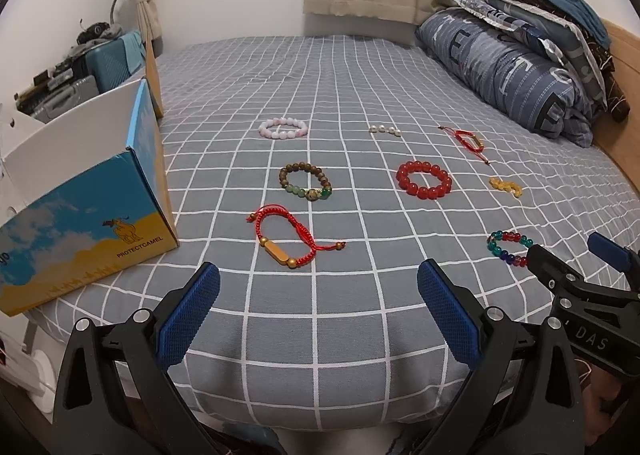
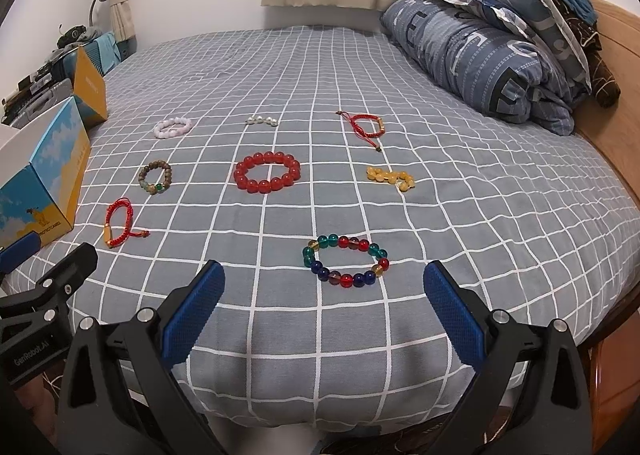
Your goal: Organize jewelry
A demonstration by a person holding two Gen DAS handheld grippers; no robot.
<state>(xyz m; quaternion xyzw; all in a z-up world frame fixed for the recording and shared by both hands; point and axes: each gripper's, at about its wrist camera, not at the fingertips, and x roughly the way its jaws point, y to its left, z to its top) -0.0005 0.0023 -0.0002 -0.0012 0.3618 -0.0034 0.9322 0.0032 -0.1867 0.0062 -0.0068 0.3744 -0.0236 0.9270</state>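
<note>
Bare checked bed (image 2: 500, 239) sheet lies open between the spread bracelets, with a wide lane down the frame's centre, while the open cardboard box (image 1: 92, 215) blocks the left edge and the folded quilt (image 2: 480, 51) crowds the upper right.

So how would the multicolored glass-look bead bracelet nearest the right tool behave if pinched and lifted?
The multicolored bracelet is separate round beads on a string, so it would probably sag rather than hold its ring. The glossy beads look slippery and may slide between the pads. Lying flat on the soft bedsheet, it seems unlikely to roll.
</note>
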